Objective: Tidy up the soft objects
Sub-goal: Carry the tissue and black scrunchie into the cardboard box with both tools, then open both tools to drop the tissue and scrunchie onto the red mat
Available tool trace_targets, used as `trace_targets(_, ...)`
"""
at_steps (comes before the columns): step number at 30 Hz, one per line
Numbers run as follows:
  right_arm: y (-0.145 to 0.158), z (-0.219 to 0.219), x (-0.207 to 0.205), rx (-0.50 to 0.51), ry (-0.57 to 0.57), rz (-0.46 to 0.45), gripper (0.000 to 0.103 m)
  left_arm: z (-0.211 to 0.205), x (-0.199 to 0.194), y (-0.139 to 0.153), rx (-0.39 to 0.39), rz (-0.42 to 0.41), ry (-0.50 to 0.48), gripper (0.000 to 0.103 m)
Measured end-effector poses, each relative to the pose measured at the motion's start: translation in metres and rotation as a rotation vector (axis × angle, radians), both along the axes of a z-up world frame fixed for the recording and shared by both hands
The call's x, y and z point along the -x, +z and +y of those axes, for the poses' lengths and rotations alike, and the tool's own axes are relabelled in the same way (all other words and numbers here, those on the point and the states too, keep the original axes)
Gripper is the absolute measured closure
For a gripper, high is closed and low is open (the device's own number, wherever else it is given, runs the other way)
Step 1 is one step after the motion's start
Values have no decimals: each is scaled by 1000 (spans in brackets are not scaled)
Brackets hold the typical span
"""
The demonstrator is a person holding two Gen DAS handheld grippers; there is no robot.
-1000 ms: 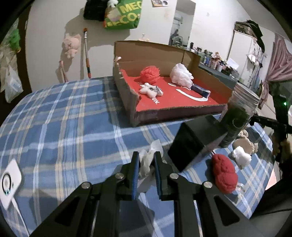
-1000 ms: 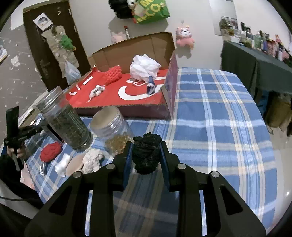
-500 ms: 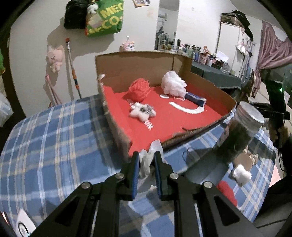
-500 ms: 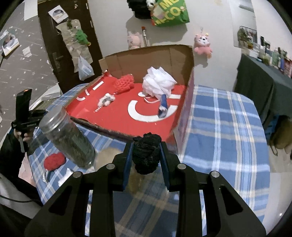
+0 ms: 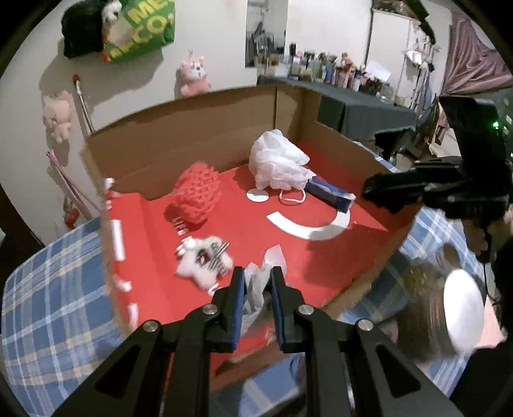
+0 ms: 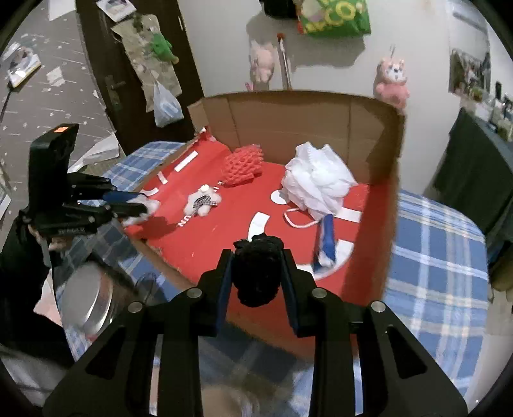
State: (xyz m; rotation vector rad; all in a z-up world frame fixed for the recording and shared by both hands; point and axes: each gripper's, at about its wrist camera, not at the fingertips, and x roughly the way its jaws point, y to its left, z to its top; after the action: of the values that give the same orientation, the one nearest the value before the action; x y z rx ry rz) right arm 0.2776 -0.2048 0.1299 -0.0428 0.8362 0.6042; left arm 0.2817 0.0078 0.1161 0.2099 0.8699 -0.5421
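Surface: blue plaid cloth (image 6: pixel 439 256) on table; white wall behind with pink plush (image 6: pixel 392 81) and green bag (image 5: pixel 144 29).

Cardboard box (image 5: pixel 198 128), red floor, lies ahead of both claws.

Left claw (image 5: pixel 258 285) clamped on white tissue (image 5: pixel 261 272), over box's near edge.

Right claw (image 6: pixel 256 272) clamped on black puff (image 6: pixel 256 268), over box's near edge.

In box beyond claws: red sponge (image 5: pixel 195 195), white loofah (image 5: pixel 277 163), small white toy (image 5: pixel 205 259).

Metal-lidded jar (image 6: pixel 86 298) left of right claw, blurred.
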Motion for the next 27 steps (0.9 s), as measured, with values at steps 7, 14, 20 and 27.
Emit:
trace_targets(7, -17, 36, -54, 72, -1, 101, 75, -37, -42, -8, -25, 79, 13, 86)
trace_targets(14, -30, 51, -93, 126, -19, 181, 75, -53, -73, -31, -89, 123, 34, 86)
trace_targets(20, -46, 52, -112, 157, -40, 233, 75, -50, -91, -52, -107, 162, 77, 86)
trace_targets(27, -59, 52, -120, 180, -52, 260, 74, -50, -91, -55, -99, 151, 76, 83)
